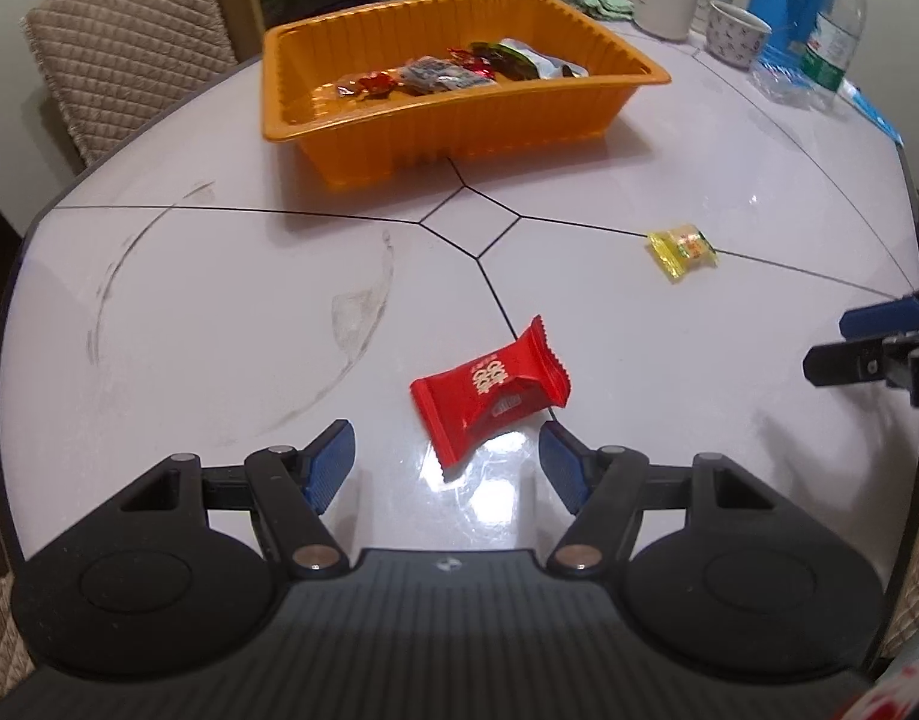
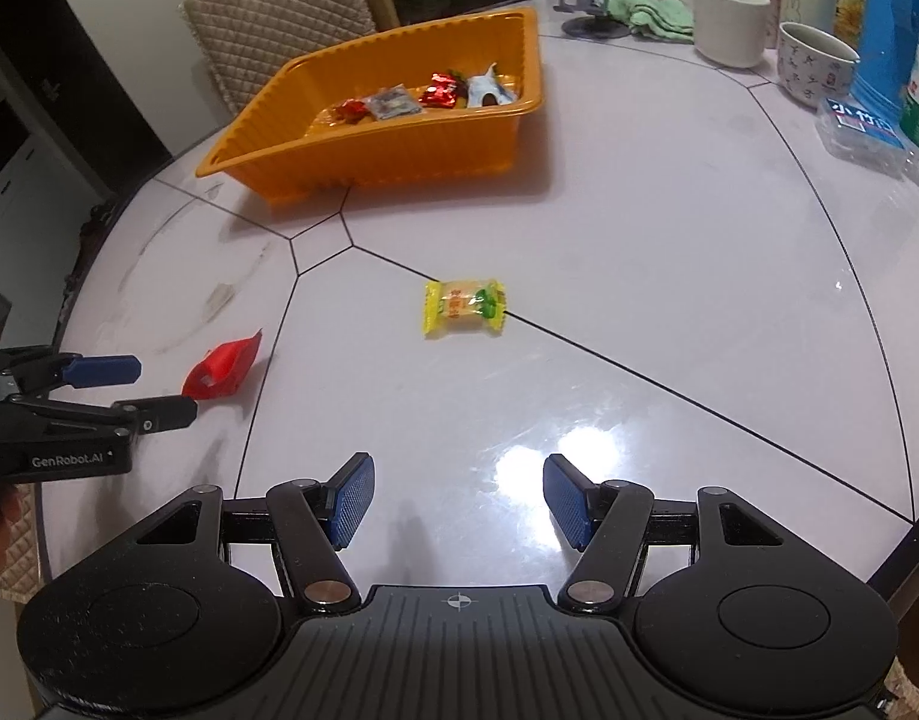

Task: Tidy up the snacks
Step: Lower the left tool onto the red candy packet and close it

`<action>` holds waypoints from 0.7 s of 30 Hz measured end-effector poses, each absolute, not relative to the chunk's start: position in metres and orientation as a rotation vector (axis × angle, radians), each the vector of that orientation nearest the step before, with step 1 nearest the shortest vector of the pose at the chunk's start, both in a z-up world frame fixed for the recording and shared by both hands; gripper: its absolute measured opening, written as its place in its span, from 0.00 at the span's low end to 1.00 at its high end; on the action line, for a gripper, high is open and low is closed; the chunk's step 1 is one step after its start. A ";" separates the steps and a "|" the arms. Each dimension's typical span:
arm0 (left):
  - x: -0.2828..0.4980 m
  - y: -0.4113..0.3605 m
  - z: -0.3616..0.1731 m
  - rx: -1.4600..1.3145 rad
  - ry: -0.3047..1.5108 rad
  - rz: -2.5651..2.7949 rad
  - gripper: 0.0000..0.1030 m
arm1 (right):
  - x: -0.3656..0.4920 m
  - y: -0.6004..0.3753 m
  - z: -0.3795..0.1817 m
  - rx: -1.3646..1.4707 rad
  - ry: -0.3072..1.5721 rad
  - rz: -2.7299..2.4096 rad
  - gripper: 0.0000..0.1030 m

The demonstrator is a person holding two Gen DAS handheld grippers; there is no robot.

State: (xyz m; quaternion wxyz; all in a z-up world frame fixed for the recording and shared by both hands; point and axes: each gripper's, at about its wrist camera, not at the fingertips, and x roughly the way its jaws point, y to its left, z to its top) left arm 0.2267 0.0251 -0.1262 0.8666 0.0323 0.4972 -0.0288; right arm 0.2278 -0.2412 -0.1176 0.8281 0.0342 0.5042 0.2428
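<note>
red candy packet (image 1: 489, 393): glossy, crimped ends, flat on table (image 1: 219, 276) | loose: 1 red, 1 yellow candy (image 2: 464, 307) | orange tray (image 1: 363, 120) | left gripper (image 1: 447, 462), right gripper (image 2: 458, 501): jaws apart, empty

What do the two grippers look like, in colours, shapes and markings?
The left gripper and the right gripper look alike: a black ribbed body with two round housings, black linkage arms with silver pivot pins, and blue ribbed pads. A small crosshair mark sits on each body. The right wrist view shows white "GenRobot.AI" lettering on the left gripper's side.
</note>
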 end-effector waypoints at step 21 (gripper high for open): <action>0.260 0.027 -0.135 0.036 1.055 -0.066 0.63 | 0.237 -0.245 -0.120 0.093 1.079 0.495 0.61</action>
